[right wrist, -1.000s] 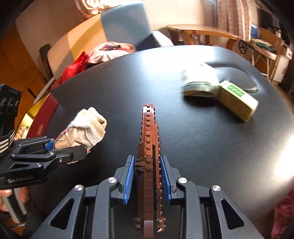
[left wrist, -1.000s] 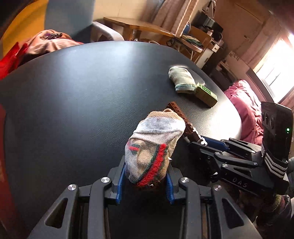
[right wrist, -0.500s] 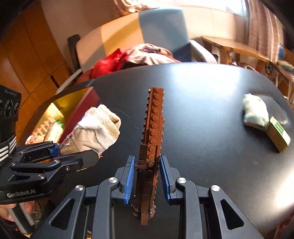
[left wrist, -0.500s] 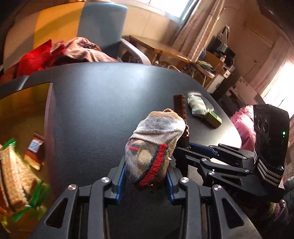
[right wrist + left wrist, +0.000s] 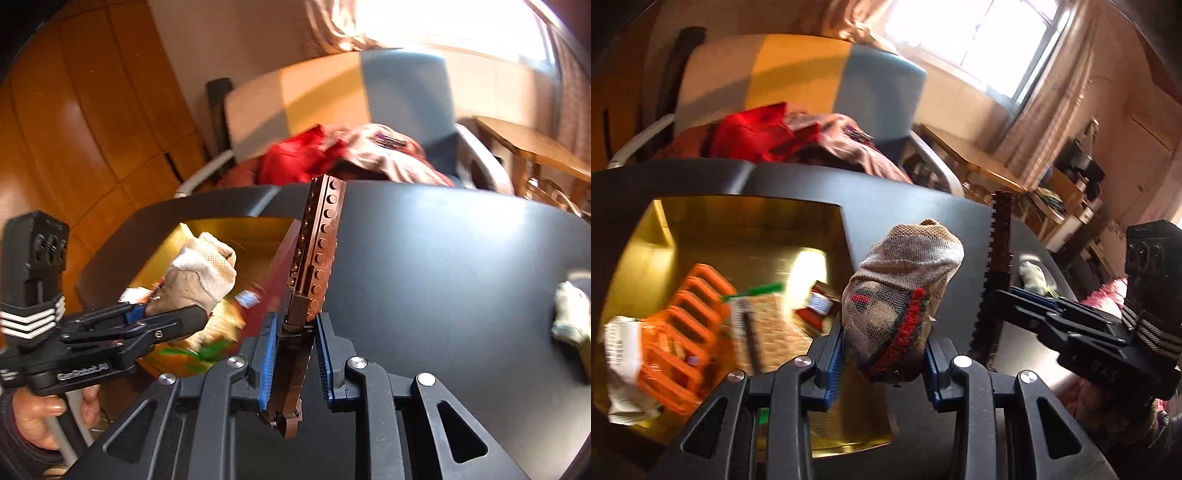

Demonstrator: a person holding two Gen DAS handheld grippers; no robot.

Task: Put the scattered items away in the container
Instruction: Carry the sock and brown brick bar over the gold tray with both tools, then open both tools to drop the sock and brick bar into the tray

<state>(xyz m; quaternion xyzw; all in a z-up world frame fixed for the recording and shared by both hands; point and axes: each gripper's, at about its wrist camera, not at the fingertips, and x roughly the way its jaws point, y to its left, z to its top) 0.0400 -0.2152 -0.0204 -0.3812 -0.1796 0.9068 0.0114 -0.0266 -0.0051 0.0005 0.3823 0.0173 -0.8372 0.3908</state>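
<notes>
My left gripper is shut on a beige sock with a red and green stripe, holding it over the right edge of the gold-lined box. My right gripper is shut on a long brown brick bar that leans left, its tip near the box's right wall. The bar and right gripper also show to the right of the sock. In the right wrist view the left gripper carries the sock above the box.
The box holds an orange rack and snack packets. Another pale sock lies far right on the black table. A chair heaped with red and pink clothes stands behind the table. A hand grips the left tool.
Both grippers have swung left and risen, each keeping its load. The gold box has come fully into view under the sock. The brick bar now leans left in the right jaws.
</notes>
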